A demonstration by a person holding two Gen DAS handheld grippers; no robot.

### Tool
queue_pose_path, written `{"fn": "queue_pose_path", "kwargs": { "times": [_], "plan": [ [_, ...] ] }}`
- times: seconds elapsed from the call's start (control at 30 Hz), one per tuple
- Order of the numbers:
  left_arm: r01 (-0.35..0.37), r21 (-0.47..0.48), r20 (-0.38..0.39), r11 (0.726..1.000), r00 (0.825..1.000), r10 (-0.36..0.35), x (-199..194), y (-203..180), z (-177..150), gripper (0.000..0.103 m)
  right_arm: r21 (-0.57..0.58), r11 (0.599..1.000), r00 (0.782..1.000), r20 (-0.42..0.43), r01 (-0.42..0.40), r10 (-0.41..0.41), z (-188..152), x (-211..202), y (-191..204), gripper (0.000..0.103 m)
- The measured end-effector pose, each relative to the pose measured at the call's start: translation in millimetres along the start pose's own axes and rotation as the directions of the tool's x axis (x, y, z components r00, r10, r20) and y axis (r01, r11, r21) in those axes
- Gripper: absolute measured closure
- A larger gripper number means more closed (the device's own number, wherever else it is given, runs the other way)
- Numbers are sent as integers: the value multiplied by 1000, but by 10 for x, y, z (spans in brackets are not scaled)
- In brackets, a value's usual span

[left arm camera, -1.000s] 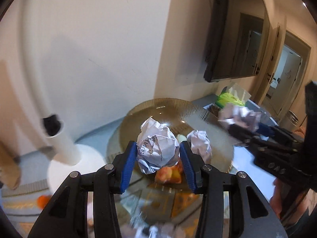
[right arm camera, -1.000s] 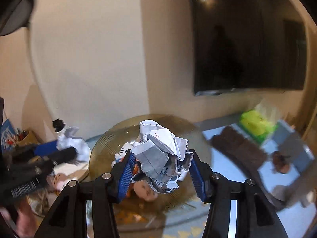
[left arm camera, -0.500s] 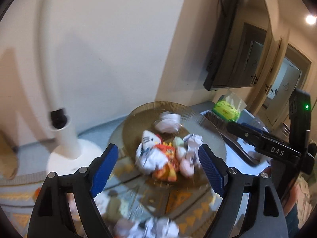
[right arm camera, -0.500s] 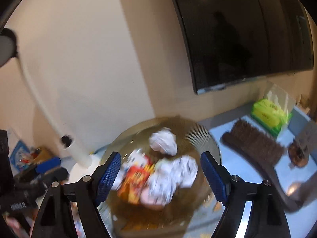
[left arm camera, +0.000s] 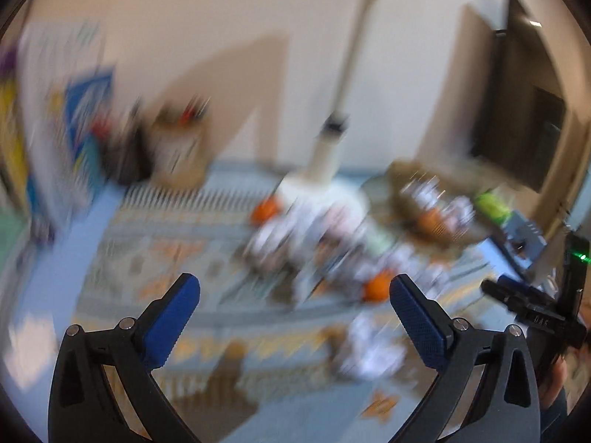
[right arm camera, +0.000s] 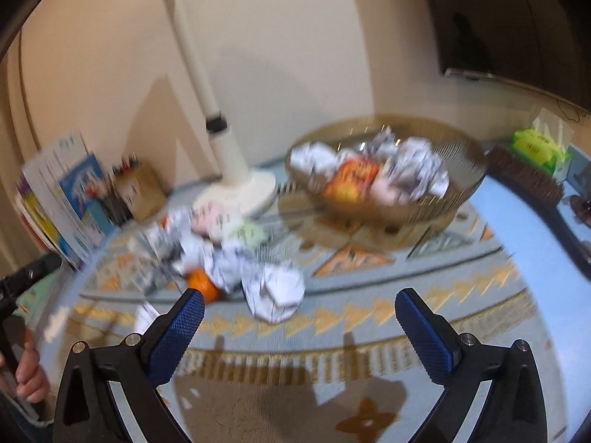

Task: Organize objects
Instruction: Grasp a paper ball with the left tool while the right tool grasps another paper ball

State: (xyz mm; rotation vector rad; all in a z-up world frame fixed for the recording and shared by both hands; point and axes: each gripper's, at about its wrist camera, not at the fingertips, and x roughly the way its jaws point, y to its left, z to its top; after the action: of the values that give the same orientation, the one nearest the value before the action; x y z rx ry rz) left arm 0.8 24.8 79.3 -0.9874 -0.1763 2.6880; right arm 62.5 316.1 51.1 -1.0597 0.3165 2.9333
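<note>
Left gripper: jaws spread wide, nothing between the blue pads, touching nothing. View heavily motion-blurred.

Right gripper: jaws likewise wide apart, empty, held above the mat without contact.

Bowl, amber and ribbed, sits on the mat right of the lamp base. It holds several paper balls, plus an orange-red item, too blurred to identify.

Loose pile of crumpled paper lies on the mat left of the bowl, in front of the lamp base; one paper ball nearest the right gripper, an orange ball just beyond its left pad.

Books and pencil holder stand far left by the wall. Brush and green pack far right.
</note>
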Motion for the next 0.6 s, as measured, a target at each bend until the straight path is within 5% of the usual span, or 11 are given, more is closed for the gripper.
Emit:
{"fn": "queue_pose_path", "kwargs": {
  "times": [0.13,0.23,0.37,0.47,0.6],
  "plan": [
    [-57,-1,-82,998,995,57,179,276,-392,1,-43,998,998,-39,46,-48,-120,184,91,0],
    [-37,26,-91,999,995,39,220,238,-435,1,-66,996,996,-67,62,-66,-139,269,108,0],
    [16,138,-100,990,995,-2,218,-23,-463,1,-59,996,992,-106,61,-67,-118,337,96,0],
    [96,258,-156,961,986,-56,299,-412,-500,1,-19,1000,971,-237,-3,-2,-13,556,113,0],
    [87,372,-204,924,979,-10,550,-894,-517,1,-72,995,968,-237,64,-80,141,782,243,0]
  ]
}}
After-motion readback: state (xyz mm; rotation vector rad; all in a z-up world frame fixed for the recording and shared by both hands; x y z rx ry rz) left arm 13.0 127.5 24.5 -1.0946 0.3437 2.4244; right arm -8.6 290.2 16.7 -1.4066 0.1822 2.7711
